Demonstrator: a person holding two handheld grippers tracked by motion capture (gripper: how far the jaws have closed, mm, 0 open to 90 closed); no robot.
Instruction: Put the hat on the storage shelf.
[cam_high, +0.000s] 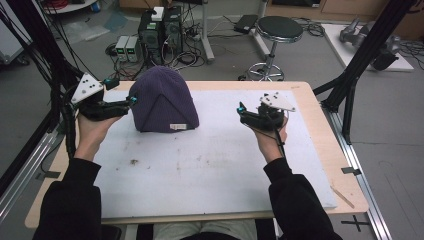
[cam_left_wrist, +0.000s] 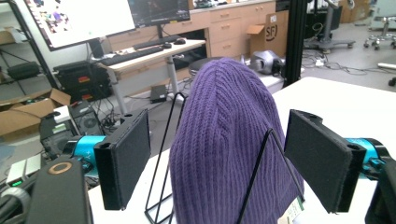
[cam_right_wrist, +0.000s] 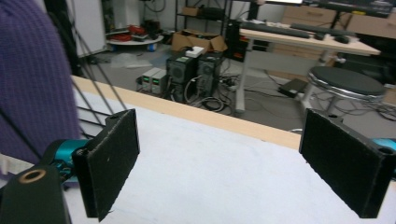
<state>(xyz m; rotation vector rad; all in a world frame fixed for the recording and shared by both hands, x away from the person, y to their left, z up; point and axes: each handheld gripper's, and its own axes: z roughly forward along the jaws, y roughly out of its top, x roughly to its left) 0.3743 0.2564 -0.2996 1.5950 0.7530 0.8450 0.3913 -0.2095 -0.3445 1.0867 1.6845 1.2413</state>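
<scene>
A purple knitted beanie (cam_high: 162, 100) is pulled over a black wire stand (cam_left_wrist: 163, 186) at the back left of the white mat (cam_high: 210, 160); a small label hangs at its lower edge. My left gripper (cam_high: 131, 101) hovers open just left of the beanie, its jaws spread on either side of the hat (cam_left_wrist: 229, 140) in the left gripper view. My right gripper (cam_high: 242, 111) is open to the right of the beanie, a short gap away, with nothing between its jaws; the hat's edge (cam_right_wrist: 32, 74) fills the left of the right gripper view.
The mat lies on a wooden table (cam_high: 320, 130) whose far edge (cam_right_wrist: 210, 116) runs behind the grippers. Beyond it on the floor stand computer towers (cam_high: 160, 30) and a black stool (cam_high: 278, 30). Black frame posts (cam_high: 365, 55) flank the table.
</scene>
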